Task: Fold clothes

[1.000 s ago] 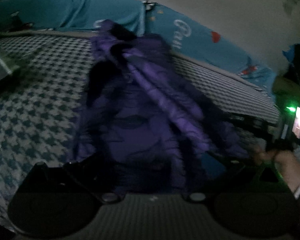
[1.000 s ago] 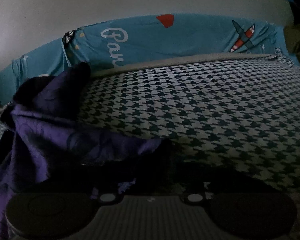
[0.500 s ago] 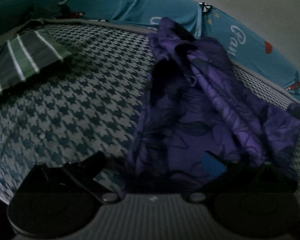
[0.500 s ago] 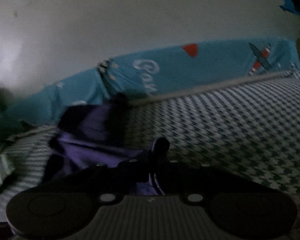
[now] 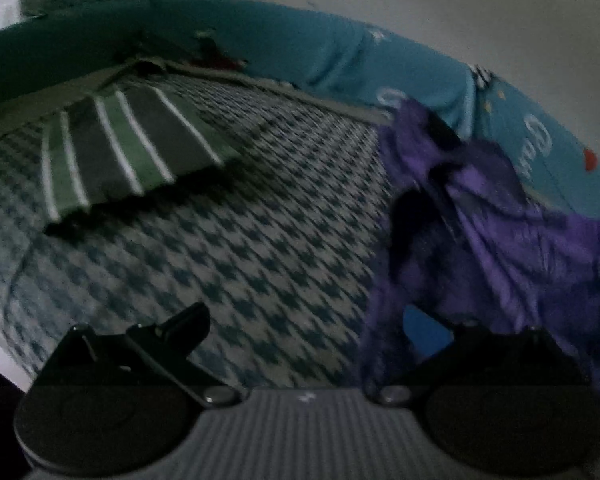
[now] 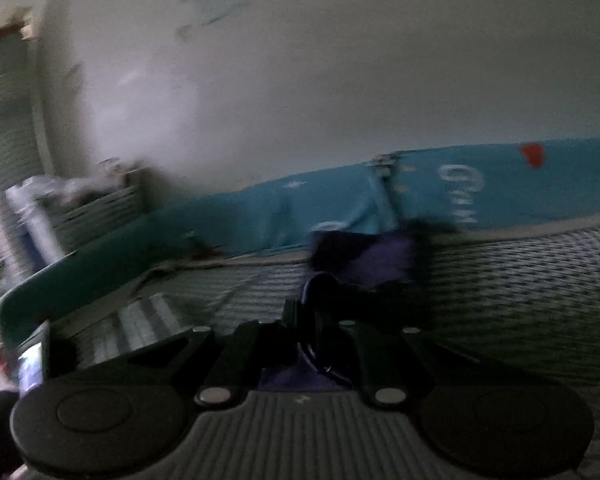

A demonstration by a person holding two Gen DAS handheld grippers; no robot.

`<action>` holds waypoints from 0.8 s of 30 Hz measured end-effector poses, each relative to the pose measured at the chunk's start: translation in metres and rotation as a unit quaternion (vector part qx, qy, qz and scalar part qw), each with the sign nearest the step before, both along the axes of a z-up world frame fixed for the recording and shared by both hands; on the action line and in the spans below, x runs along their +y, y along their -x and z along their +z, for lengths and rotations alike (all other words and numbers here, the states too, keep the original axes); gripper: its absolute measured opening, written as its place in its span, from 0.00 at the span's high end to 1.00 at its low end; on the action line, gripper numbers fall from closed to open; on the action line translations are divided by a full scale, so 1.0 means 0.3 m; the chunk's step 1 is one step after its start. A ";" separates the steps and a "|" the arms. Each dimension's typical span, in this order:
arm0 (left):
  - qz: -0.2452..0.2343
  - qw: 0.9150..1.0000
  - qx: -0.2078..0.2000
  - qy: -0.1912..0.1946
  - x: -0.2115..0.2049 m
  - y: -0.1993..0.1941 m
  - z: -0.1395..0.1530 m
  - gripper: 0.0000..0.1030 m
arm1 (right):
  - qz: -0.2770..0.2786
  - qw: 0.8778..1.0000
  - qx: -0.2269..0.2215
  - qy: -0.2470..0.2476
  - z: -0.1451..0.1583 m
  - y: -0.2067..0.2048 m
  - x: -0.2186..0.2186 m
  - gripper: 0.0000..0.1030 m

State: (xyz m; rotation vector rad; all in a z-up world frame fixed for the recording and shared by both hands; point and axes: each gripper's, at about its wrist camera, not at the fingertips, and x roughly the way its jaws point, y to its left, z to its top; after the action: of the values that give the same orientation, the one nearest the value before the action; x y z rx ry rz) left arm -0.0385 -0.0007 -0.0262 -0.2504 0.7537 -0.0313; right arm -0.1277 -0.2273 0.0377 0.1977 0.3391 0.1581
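Moments earlier, I clamped my right gripper (image 6: 314, 320) on the purple garment's (image 5: 500, 240) edge just ahead, my left gripper (image 5: 312, 332) gaping, lifting it for folding.

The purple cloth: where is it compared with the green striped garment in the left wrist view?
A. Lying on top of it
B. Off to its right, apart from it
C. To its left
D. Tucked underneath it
B: the purple cloth sits right of the green striped garment, with bare checked bedcover between them.
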 end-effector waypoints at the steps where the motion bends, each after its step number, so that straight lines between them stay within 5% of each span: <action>1: 0.013 1.000 -0.006 0.002 0.023 0.000 0.010 0.00 | 0.016 1.000 0.001 0.004 0.000 0.005 0.035 0.91; 9: 0.088 0.996 -0.015 0.019 0.160 0.003 0.039 0.00 | 0.120 0.990 0.039 0.062 -0.108 0.030 0.274 0.91; 17: 0.070 0.997 -0.016 0.011 0.130 0.007 0.039 0.00 | 0.174 0.972 0.093 0.128 -0.273 0.027 0.383 0.91; 24: 0.048 0.999 -0.020 0.007 0.104 0.010 0.035 0.00 | 0.215 0.956 0.114 0.161 -0.323 0.028 0.404 0.92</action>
State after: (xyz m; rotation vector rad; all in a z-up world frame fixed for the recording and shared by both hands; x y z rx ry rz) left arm -0.0416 0.0304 -0.0156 -0.2982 0.7017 0.0503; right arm -0.1360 -0.1060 -0.0590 -0.1872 0.6309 0.5093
